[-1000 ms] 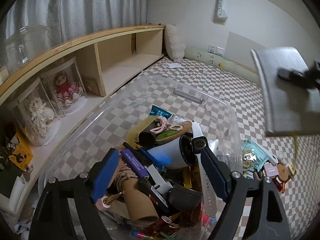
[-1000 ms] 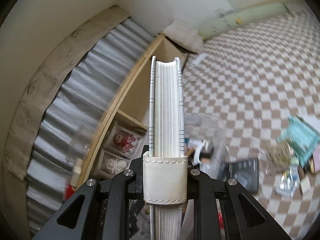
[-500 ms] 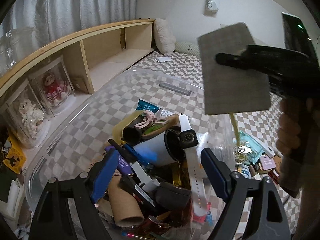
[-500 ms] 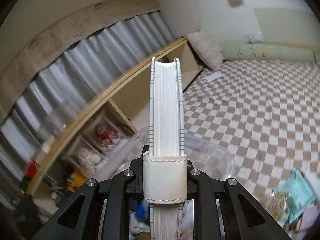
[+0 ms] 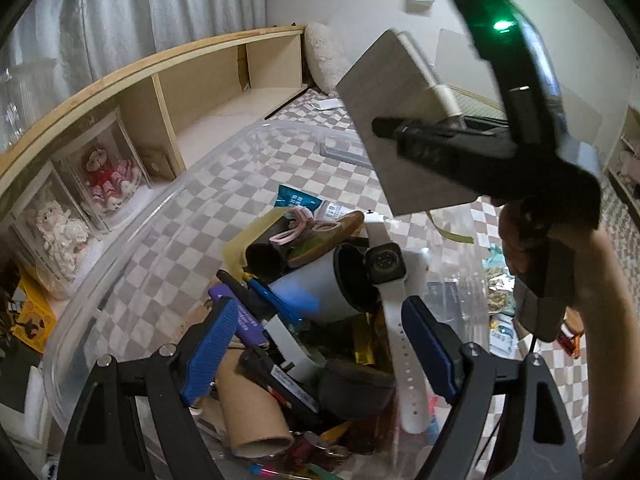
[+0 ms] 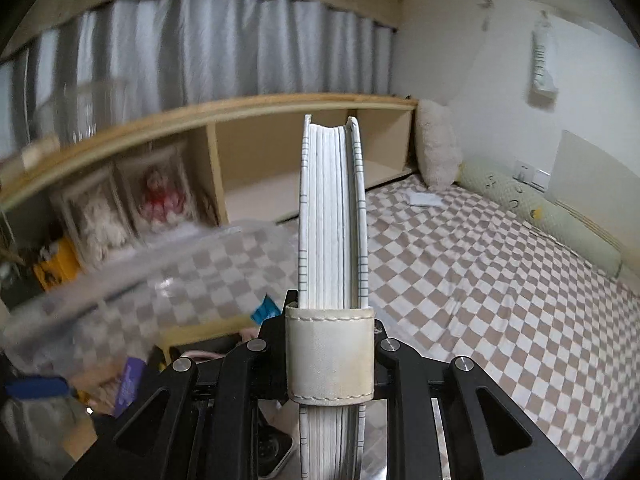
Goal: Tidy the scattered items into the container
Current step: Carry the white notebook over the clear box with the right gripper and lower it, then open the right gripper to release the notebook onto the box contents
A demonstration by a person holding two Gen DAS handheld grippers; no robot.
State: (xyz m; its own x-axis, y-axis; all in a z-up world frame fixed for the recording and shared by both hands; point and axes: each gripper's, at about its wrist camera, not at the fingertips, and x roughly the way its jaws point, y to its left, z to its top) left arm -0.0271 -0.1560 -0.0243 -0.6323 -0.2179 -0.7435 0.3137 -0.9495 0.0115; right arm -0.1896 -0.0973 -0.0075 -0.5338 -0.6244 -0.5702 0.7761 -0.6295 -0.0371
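Note:
A clear plastic bin (image 5: 224, 148) on the checkered floor holds a heap of items: a white smartwatch (image 5: 390, 280), a cardboard tube (image 5: 248, 408), pens, a white cup. My left gripper (image 5: 320, 344) is open and empty just above the heap. My right gripper (image 6: 332, 320) is shut on a grey notebook (image 6: 332, 216) with a white strap. In the left wrist view the notebook (image 5: 400, 120) hangs above the bin's far right side.
Loose items (image 5: 500, 300) lie on the floor right of the bin. A low wooden shelf (image 5: 192, 92) with boxed dolls (image 5: 108, 176) runs along the left. A pillow (image 6: 436, 148) and bolster (image 6: 540, 208) lie against the far wall.
My right gripper has carried the notebook from the right to above the bin and turned toward the shelf. The left gripper has stayed open over the heap.

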